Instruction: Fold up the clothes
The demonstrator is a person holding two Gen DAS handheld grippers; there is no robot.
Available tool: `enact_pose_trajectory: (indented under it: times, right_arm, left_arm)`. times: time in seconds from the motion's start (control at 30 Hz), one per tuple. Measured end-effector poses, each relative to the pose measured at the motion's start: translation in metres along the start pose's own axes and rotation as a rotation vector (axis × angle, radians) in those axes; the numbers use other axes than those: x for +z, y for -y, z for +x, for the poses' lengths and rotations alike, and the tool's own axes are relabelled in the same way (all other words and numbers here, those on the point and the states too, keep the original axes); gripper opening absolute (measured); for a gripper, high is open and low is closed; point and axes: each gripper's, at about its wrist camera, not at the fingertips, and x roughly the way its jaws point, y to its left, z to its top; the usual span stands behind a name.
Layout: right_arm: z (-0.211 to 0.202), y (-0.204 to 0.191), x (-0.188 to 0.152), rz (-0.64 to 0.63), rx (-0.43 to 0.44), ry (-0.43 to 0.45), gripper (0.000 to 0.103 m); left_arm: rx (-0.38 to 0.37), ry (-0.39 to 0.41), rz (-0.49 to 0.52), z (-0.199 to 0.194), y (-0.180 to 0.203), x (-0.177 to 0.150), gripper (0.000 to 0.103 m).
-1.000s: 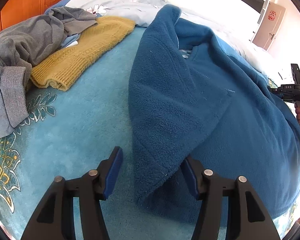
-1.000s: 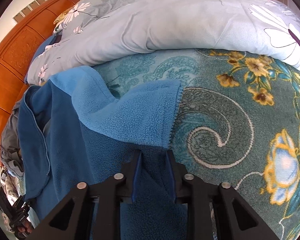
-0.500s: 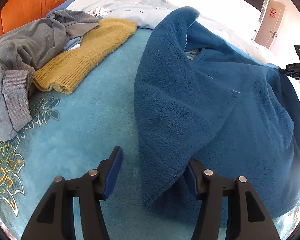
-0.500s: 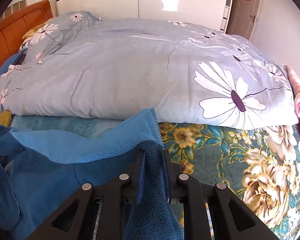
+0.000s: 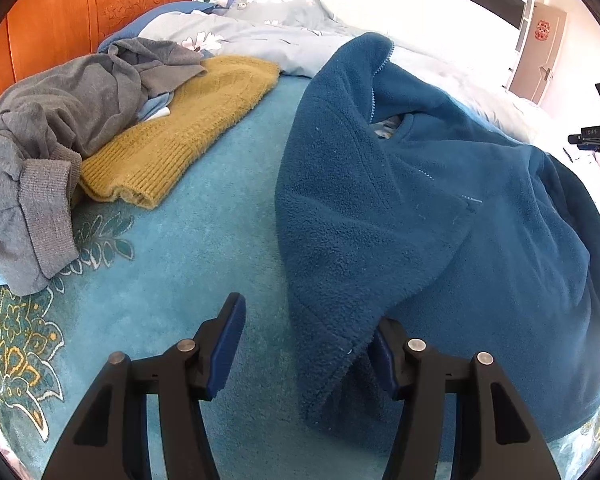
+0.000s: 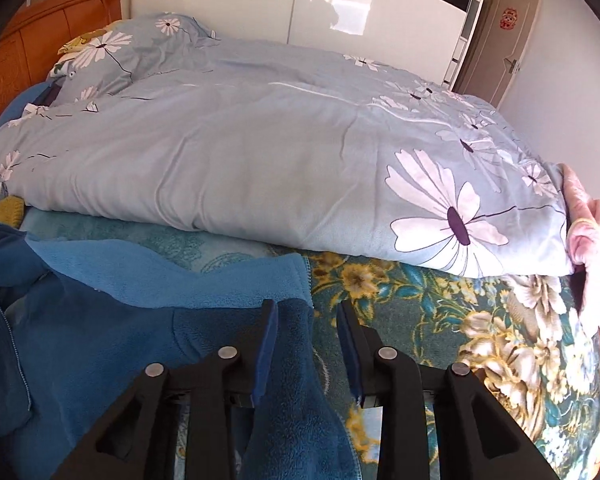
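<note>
Lying spread across the bed (image 5: 204,216), the blue fleece jacket (image 5: 440,216) rests between both released tools: left tool (image 5: 306,350) straddling its sleeve edge, right tool (image 6: 307,344) straddling its hem.

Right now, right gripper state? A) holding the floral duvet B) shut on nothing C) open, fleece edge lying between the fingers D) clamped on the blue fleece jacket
C: the right gripper has its jaws apart, with the blue fleece jacket edge lying loose between them against the left finger; the floral duvet lies beyond, untouched.
</note>
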Motion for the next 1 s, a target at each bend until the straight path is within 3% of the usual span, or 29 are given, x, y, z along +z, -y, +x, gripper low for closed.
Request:
enact_pose_trajectory:
  times: [0.07, 0.13, 0.3, 0.47, 0.63, 0.83, 0.9, 1.0]
  right_arm:
    - [-0.016, -0.005, 0.003, -0.011, 0.012, 0.023, 0.035]
    - [-0.028, -0.039, 0.008, -0.038, 0.125, 0.028, 0.037]
    - [-0.034, -0.174, 0.014, -0.200, 0.392, -0.023, 0.041]
    - [-0.019, -0.290, 0.009, -0.323, 0.511, -0.085, 0.044]
    - [0.006, -0.340, 0.007, -0.343, 0.510, -0.123, 0.045]
    - [0.020, -0.354, 0.006, -0.312, 0.522, -0.165, 0.043]
    - [0.018, -0.353, 0.004, -0.317, 0.519, -0.169, 0.014]
    - [0.009, -0.348, 0.000, -0.339, 0.519, -0.164, 0.011]
  left_arm:
    - [0.002, 0.017, 0.002, -0.002, 0.001, 0.003, 0.059]
    - [0.003, 0.033, 0.003, -0.004, 0.001, 0.005, 0.059]
    - [-0.010, 0.069, -0.008, -0.009, -0.002, 0.014, 0.059]
    - [-0.041, 0.099, -0.054, -0.013, -0.017, 0.017, 0.059]
    - [-0.068, 0.112, -0.110, -0.011, -0.038, 0.011, 0.058]
    - [-0.091, 0.104, -0.198, -0.007, -0.065, 0.001, 0.050]
    - [-0.106, 0.100, -0.229, -0.007, -0.072, -0.003, 0.045]
    - [-0.124, 0.097, -0.245, -0.009, -0.074, -0.007, 0.033]
